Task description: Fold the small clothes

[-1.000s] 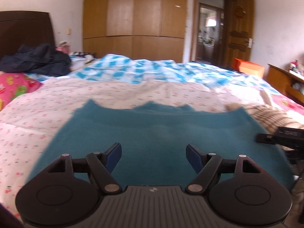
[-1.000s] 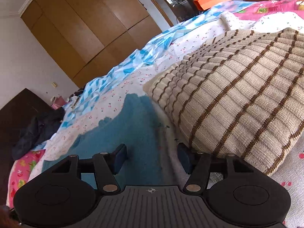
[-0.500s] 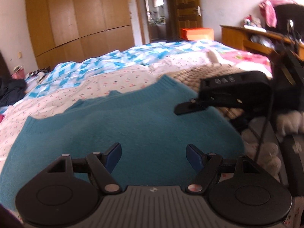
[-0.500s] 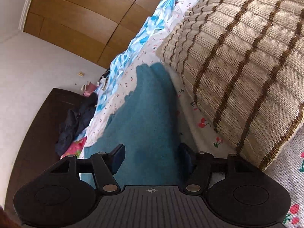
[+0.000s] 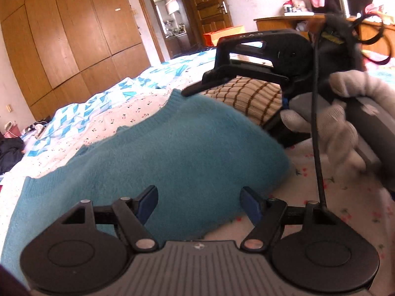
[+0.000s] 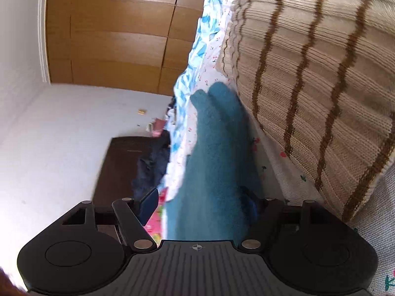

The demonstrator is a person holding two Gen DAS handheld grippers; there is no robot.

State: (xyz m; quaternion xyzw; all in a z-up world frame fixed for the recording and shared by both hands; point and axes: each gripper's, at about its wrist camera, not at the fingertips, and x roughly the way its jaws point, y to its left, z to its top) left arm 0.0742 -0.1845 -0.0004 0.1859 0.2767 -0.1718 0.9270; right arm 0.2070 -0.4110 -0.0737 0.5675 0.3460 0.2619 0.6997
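A teal knitted sweater (image 5: 177, 153) lies flat on the cherry-print bedspread (image 5: 345, 192). My left gripper (image 5: 198, 203) is open, its blue pads over the sweater's near hem. My right gripper (image 6: 200, 203) is open and rolled on its side, with the sweater's right edge (image 6: 214, 160) between its open jaws. In the left wrist view the right gripper (image 5: 259, 56), held by a gloved hand (image 5: 333, 123), sits at the sweater's right side.
A beige sweater with brown stripes (image 6: 321, 74) lies just right of the teal one. A blue-white checked quilt (image 5: 111, 98) lies further back. Wooden wardrobe (image 5: 74, 37) and door (image 5: 205, 5) stand behind the bed. A desk (image 5: 296, 22) is at right.
My left gripper has swung right toward the sweater's right side. My right gripper has rolled sideways and moved in, so the sweater's edge now lies between its jaws.
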